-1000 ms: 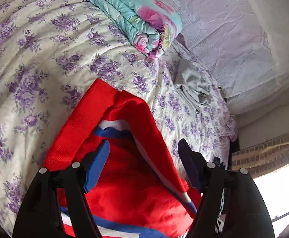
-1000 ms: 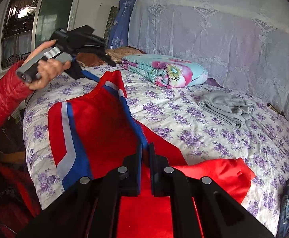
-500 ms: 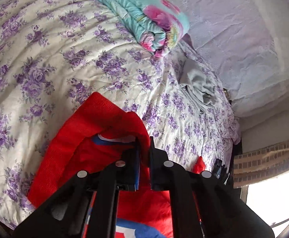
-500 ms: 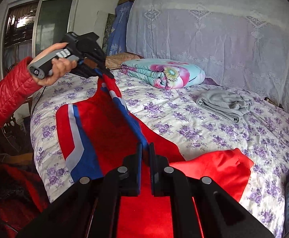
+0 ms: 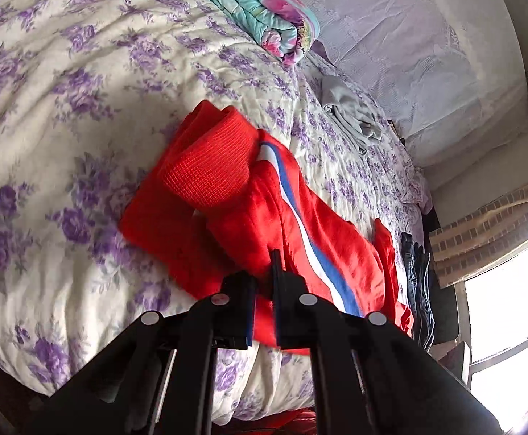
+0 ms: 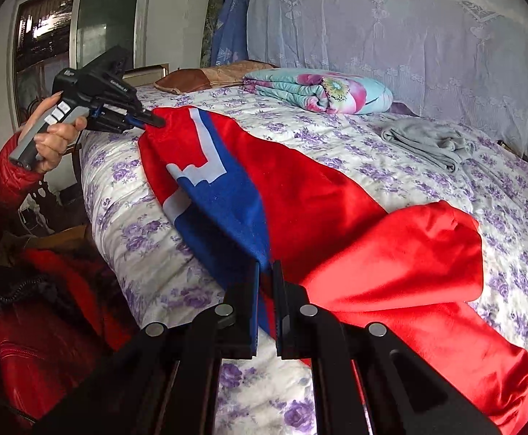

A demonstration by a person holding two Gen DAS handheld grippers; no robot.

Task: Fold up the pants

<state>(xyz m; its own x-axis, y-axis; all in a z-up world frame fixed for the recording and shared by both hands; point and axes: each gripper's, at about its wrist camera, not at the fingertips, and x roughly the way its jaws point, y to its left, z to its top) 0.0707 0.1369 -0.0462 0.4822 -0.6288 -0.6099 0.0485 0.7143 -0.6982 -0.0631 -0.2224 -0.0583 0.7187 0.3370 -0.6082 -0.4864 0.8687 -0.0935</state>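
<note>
Red pants [image 6: 322, 195] with a blue and white side stripe lie stretched along the near edge of the bed. In the left wrist view the pants [image 5: 256, 217] show a ribbed red band bunched at their far end. My left gripper [image 5: 265, 264] is shut on the red fabric, and it shows in the right wrist view as the left gripper [image 6: 155, 120] pinching the far end of the pants. My right gripper [image 6: 265, 272] is shut on the blue striped edge at the near end.
The bed [image 6: 391, 159] has a purple-flowered cover. A folded floral quilt [image 6: 318, 90] and a grey garment [image 6: 423, 141] lie farther back. A hand [image 6: 52, 137] in a red sleeve holds the left gripper. A lace curtain [image 6: 409, 25] hangs behind the bed; dark clothes [image 5: 418, 272] hang at its end.
The left gripper closed on the red fabric and moved down toward the bed edge, pulling the pants along. The right gripper sank too, and the pants now lie stretched between both.
</note>
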